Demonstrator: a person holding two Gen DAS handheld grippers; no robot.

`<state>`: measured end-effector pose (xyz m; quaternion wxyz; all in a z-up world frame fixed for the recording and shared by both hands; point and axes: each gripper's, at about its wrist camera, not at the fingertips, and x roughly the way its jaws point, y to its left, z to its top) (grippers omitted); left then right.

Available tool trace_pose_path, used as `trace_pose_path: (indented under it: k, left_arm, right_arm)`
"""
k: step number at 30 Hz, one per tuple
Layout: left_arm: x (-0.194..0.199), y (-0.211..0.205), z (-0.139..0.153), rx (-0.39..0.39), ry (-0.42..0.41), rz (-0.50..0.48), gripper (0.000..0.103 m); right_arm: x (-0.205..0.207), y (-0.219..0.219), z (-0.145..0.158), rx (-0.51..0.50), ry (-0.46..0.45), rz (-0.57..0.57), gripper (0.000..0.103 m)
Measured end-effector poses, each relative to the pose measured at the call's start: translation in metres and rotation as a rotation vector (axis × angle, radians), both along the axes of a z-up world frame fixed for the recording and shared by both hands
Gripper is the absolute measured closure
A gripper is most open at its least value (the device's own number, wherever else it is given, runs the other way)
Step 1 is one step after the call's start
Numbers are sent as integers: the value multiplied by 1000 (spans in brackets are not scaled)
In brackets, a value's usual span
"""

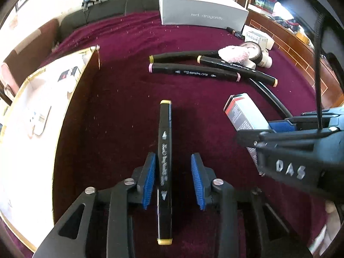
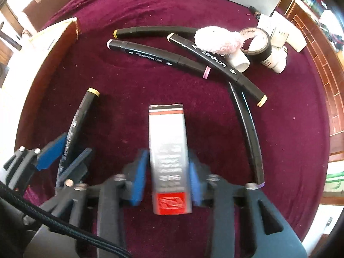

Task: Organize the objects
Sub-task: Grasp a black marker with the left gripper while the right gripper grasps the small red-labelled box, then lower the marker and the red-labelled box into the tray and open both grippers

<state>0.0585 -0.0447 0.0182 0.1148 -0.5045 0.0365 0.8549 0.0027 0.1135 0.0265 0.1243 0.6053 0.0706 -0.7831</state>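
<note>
1. Our left gripper [image 1: 173, 180] stood spread around a yellow-capped marker [image 1: 165, 167], which touched only one pad.
2. Our right gripper [image 2: 168, 179] pinched a grey-and-red carton [image 2: 168, 150].
3. Ahead of both lay three markers [image 2: 159, 57] and a pink puff [image 2: 217, 39].

A maroon velvet cloth [image 1: 120, 90] covered the table. At the far edge stood a grey box [image 1: 200, 8] lettered "red dragonfly", with wooden shelving [image 2: 318, 49] off to the right.
</note>
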Motion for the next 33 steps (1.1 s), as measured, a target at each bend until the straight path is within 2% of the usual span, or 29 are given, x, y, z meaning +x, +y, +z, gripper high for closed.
trace_pose_path:
  k: [2, 4, 7, 12, 16, 23, 28, 33]
  left_arm:
    - [0, -13, 6, 81, -53, 16, 92]
    - [6, -19, 15, 86, -37, 18, 92]
    - [16, -33, 32, 134, -21, 29, 92]
    - [27, -56, 55, 202, 4, 54, 91]
    - [24, -86, 73, 255, 14, 99, 91]
    - [4, -164, 90, 234, 52, 220, 91]
    - [-23, -213, 83, 182, 64, 274, 91]
    - [-58, -242, 69, 125, 64, 283, 91]
  right_arm:
    - [1, 11, 4, -77, -24, -21, 78]
    - [4, 21, 10, -103, -21, -34, 78]
    - [14, 35, 18, -165, -39, -55, 78]
    - [8, 36, 33, -252, -53, -65, 78]
    - [-6, -11, 45, -326, -43, -49, 78]
    - [-24, -64, 70, -440, -61, 7, 78]
    - [-35, -111, 71, -521, -131, 16, 78]
    - [-47, -163, 70, -546, -159, 28, 77]
